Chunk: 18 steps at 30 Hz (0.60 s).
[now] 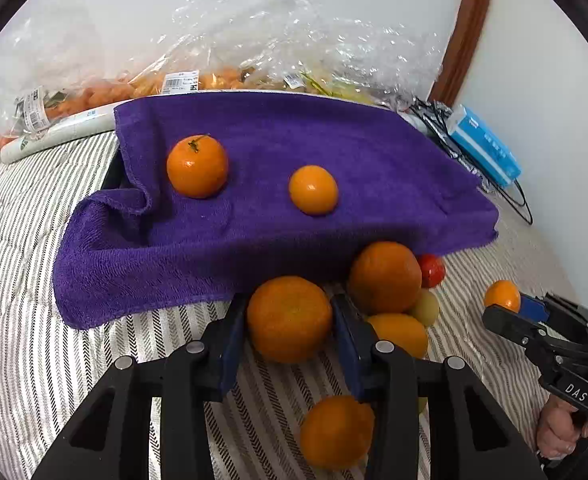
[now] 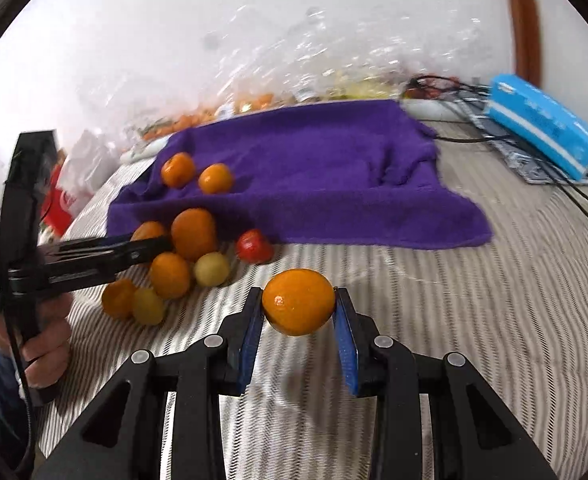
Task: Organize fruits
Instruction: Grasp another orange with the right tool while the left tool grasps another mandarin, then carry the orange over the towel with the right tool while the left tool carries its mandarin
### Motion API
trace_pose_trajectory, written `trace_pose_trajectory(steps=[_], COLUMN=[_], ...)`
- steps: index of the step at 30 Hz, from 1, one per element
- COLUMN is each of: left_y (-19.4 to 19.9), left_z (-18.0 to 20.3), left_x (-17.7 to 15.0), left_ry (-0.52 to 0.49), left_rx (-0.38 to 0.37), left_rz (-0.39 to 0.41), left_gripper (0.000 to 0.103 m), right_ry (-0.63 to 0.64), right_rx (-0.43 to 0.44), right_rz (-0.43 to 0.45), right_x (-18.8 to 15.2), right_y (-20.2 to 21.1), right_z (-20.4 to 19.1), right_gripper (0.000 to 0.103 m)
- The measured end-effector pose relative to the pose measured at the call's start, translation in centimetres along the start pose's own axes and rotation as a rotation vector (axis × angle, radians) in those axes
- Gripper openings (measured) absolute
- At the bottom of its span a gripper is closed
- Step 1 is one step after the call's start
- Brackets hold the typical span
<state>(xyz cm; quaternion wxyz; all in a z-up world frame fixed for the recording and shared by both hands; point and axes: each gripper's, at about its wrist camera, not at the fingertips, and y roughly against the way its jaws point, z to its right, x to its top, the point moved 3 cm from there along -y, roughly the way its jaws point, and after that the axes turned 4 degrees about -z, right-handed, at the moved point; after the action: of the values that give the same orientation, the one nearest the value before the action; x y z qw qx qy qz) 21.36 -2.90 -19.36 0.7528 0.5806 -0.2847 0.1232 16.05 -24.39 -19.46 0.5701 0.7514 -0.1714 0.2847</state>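
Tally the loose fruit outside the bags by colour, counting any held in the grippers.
Orange fruit: 7
Yellow-green fruit: 2
Red fruit: 1
Total: 10

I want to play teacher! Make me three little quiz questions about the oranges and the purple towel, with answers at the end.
1. How many oranges lie on top of the purple towel?
2. True or false: the right gripper is empty.
3. What sits between the left gripper pads? A) a red fruit B) an orange C) the blue box

Key
1. Two: the stemmed orange and the smaller orange.
2. False: it is shut on a small orange, lifted above the striped cover.
3. B: a big orange, beside the fruit pile at the towel's edge.
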Motion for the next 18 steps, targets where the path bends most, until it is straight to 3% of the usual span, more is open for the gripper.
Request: trace_pose_trajectory(steps=[10,18], left_y=[0.5,2.0], left_z=[0.3,-0.4], left_x=[-0.7,-0.1], left_ry=[0.009,0.053], left_rx=[0.059,0.031], left_rz=[0.032,0.122], left_gripper=[0.039,0.039], right_ry=[0.028,-0.004], right_rx=[0.043,0.069], right_rz=[-0.003,0.038], right_x=[-0.3,-0.1], right_y=[0.0,0.7], right_z=[-0.5,-0.1], right_gripper=[0.035,0.035])
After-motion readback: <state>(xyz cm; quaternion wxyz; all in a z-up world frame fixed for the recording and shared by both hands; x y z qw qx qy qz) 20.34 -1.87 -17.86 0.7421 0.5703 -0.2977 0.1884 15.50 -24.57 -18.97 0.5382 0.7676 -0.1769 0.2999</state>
